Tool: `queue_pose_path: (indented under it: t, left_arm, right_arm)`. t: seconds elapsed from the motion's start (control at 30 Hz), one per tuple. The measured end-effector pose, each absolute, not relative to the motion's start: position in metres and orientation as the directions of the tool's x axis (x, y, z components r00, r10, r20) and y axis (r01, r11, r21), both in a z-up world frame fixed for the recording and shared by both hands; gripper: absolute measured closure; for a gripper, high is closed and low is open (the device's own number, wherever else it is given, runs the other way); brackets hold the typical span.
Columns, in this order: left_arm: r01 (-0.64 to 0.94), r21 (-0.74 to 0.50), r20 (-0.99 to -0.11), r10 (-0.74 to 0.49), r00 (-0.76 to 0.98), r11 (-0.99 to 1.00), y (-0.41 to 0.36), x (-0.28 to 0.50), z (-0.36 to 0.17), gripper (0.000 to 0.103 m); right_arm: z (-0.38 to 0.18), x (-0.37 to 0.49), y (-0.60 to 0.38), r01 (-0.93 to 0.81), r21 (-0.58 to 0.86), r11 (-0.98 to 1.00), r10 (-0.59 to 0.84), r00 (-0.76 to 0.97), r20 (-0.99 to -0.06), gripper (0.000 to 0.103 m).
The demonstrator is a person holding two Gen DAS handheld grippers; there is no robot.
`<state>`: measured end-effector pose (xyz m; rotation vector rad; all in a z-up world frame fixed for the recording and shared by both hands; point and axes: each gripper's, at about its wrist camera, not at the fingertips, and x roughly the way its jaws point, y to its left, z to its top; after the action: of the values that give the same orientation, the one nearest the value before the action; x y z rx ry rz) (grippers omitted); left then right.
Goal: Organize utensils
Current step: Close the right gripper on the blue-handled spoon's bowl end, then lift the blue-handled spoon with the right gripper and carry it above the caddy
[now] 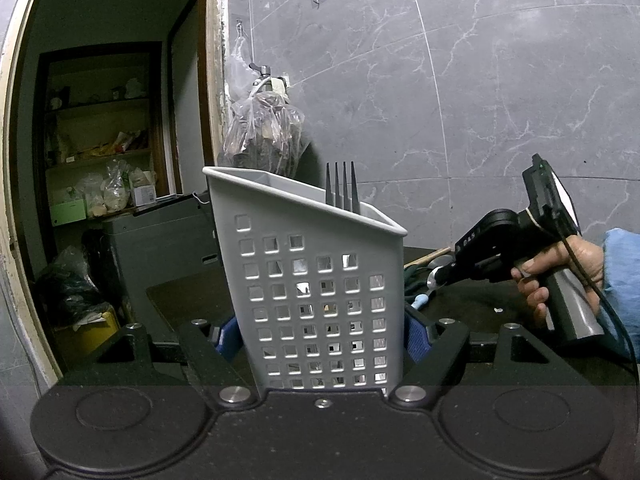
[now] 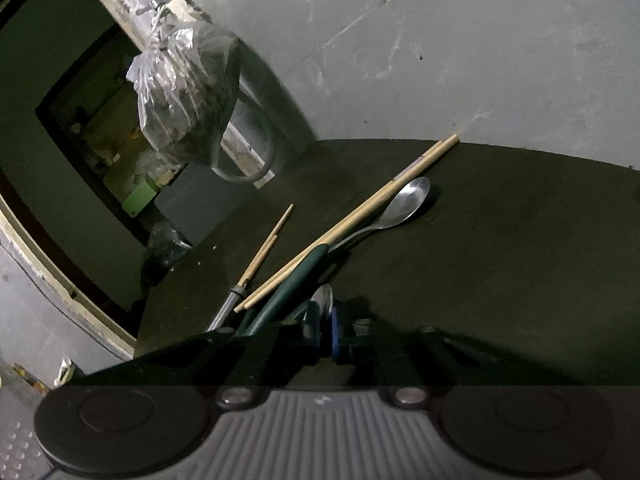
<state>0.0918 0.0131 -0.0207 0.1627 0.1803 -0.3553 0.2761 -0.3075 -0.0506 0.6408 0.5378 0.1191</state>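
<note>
A grey perforated utensil holder [image 1: 312, 264] stands upright on the dark table, and my left gripper [image 1: 320, 336] is shut on it, a blue pad against each side. A dark fork [image 1: 342, 188] stands inside with its tines up. To the right, a hand holds my right gripper [image 1: 444, 274] low over the table. In the right wrist view that gripper [image 2: 326, 320] is shut on the bowl of a small metal spoon [image 2: 322, 300]. Just beyond lie a larger spoon [image 2: 408, 200] with a green handle, a long pair of wooden chopsticks [image 2: 360, 216] and a shorter pair [image 2: 266, 246].
The dark table [image 2: 500, 260] runs back to a grey marble-tiled wall [image 1: 480, 80]. A clear plastic bag [image 2: 184, 88] of dark stuff hangs from a wall hook near the table's far left corner. Left of it, an open doorway [image 1: 100, 140] shows cluttered shelves.
</note>
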Motion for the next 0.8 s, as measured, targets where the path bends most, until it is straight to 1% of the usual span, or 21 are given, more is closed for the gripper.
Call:
queue_pose_path:
  t: [0.3,0.47,0.8]
  left_arm:
    - [0.359,0.126,-0.204,-0.33,0.922,0.925,0.014,0.092,-0.021,0.025]
    - [0.359,0.127,-0.203,-0.33,0.922,0.925,0.013,0.092,-0.021,0.025]
    - [0.359,0.127,-0.203,-0.33,0.922,0.925,0.013,0.092,-0.021,0.025]
  right_arm:
    - [-0.035,0.258,-0.304,0.009,0.563,0.826,0.248,0.892,-0.378,0.099]
    - [-0.018,0.24,-0.293,-0.044,0.467,0.883,0.211,0.926,-0.313,0.1]
    - [0.01,0.209,-0.264,-0.126,0.274,0.953,0.184,0.963,-0.197,0.1]
